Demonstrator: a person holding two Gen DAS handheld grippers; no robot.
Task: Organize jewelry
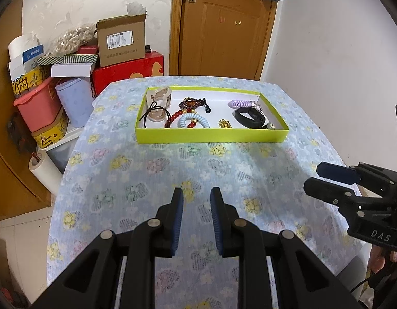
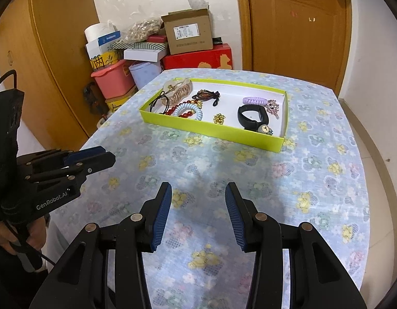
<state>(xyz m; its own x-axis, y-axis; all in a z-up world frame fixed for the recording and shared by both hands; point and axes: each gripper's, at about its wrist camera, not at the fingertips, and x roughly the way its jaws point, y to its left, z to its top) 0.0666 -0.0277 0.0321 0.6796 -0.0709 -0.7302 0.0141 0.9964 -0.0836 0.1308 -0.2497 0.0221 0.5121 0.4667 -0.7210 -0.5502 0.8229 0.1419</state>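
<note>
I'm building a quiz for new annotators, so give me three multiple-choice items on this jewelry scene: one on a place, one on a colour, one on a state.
1. Where is the black wristband?
A. inside the tray
B. on the tablecloth
C. in a gripper

2. What colour are the tray's outer walls?
A. red
B. lime green
C. white

3. What do the right gripper's jaws hold?
A. a bead bracelet
B. a hair tie
C. nothing

Answers:
1 A, the wristband lies in the tray's right part, beside the lilac spiral hair tie.
2 B, the walls are lime green, the floor white.
3 C, only the floral tablecloth shows between the parted jaws.
</note>
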